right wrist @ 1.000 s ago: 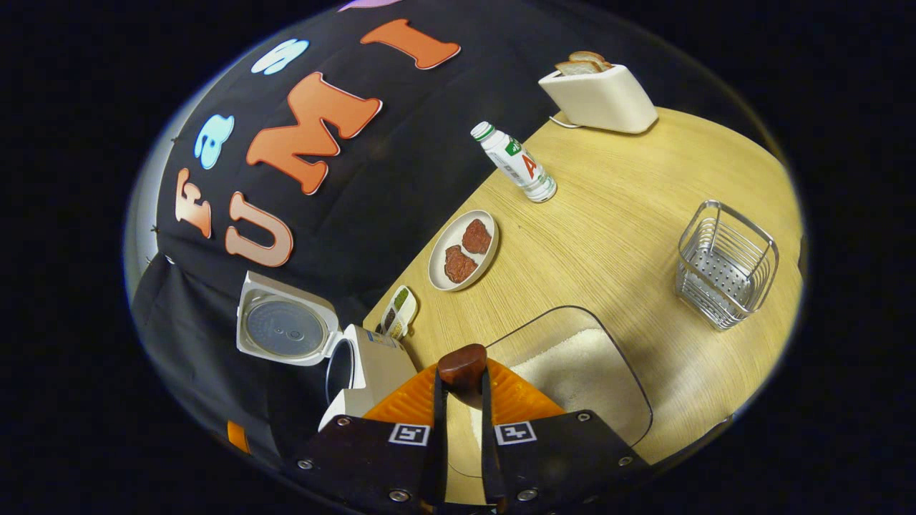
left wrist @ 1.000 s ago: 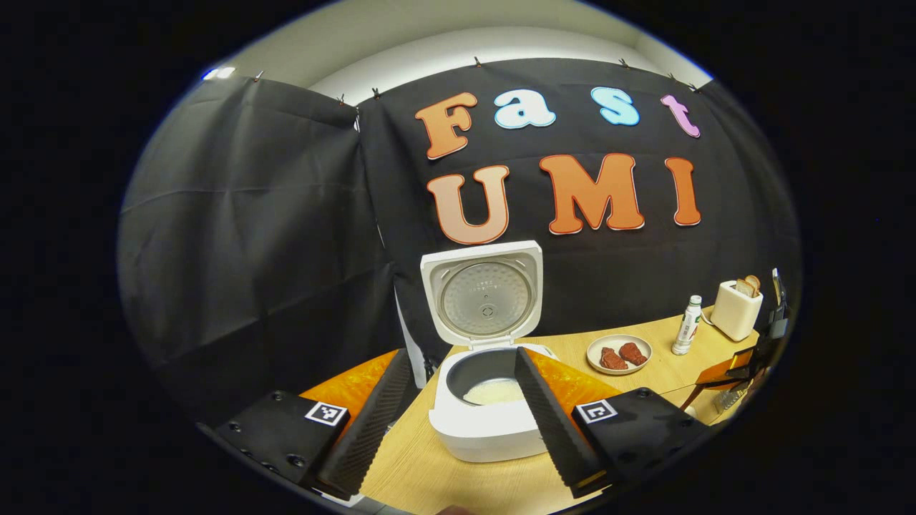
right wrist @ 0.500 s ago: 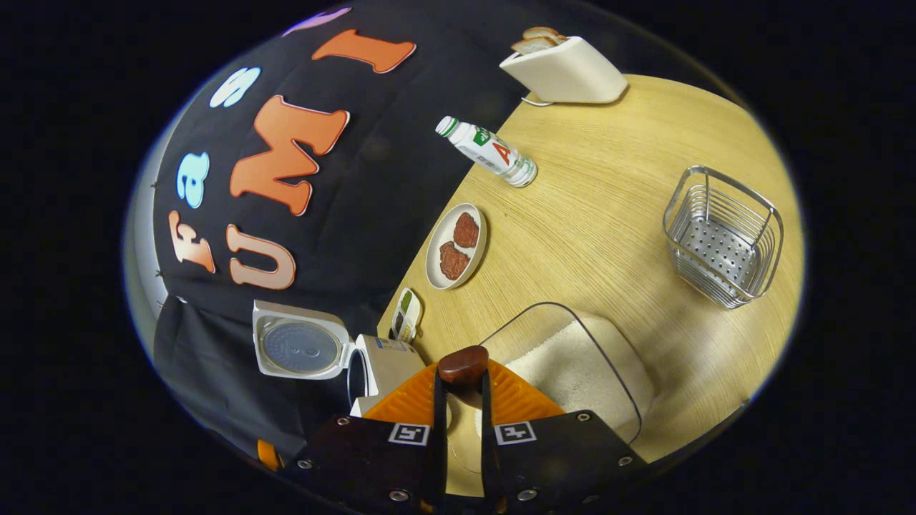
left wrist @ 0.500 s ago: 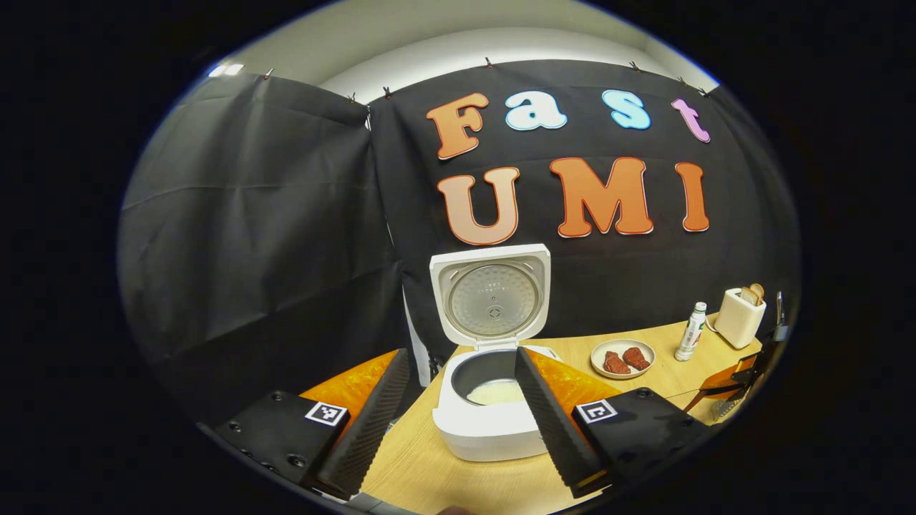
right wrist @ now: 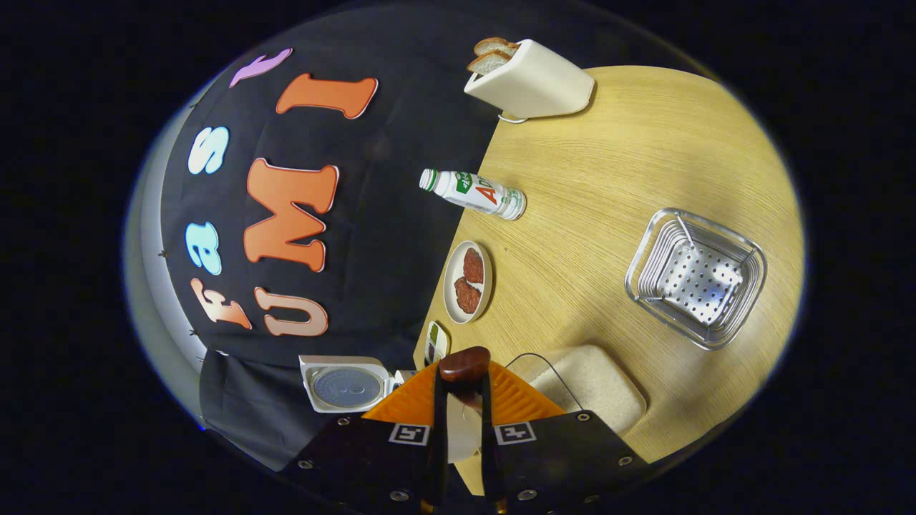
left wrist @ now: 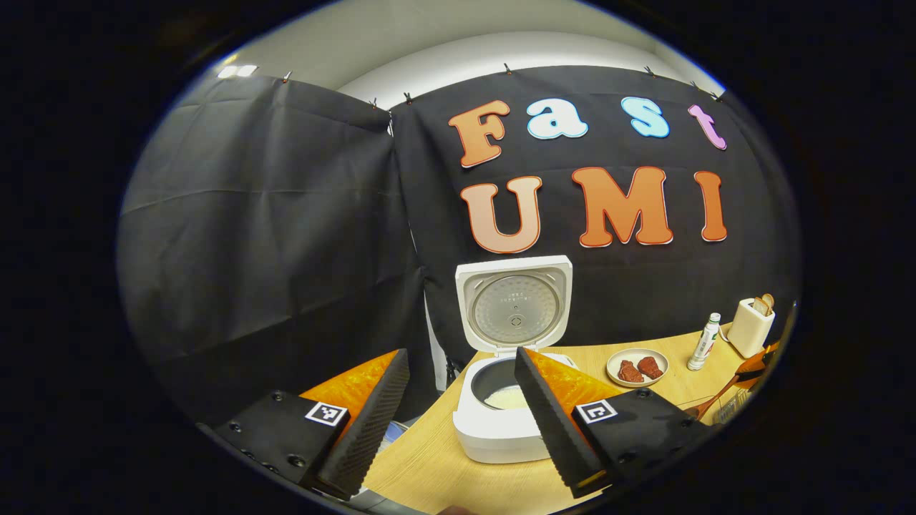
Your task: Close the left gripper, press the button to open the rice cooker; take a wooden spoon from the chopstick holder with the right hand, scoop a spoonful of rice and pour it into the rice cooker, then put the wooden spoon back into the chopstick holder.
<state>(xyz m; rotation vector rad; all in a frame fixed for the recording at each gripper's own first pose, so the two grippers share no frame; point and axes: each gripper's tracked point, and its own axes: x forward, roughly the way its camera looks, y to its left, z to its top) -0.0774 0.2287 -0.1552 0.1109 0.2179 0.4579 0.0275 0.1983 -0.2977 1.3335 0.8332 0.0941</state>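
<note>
In the left gripper view the open rice cooker (left wrist: 509,400) is seen on the counter (left wrist: 429,472) between the spread left fingers (left wrist: 372,422), a plate (left wrist: 637,367) at 3 o'clock, while in the right gripper view the wooden spoon (right wrist: 464,363) is clamped by the right fingers (right wrist: 438,422), the chopstick holder (right wrist: 695,277) at 2 o'clock.

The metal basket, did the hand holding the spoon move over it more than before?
Yes. In the right gripper view the metal basket now shows from almost straight above, so the right gripper, shut on the wooden spoon, has swung toward it.
</note>
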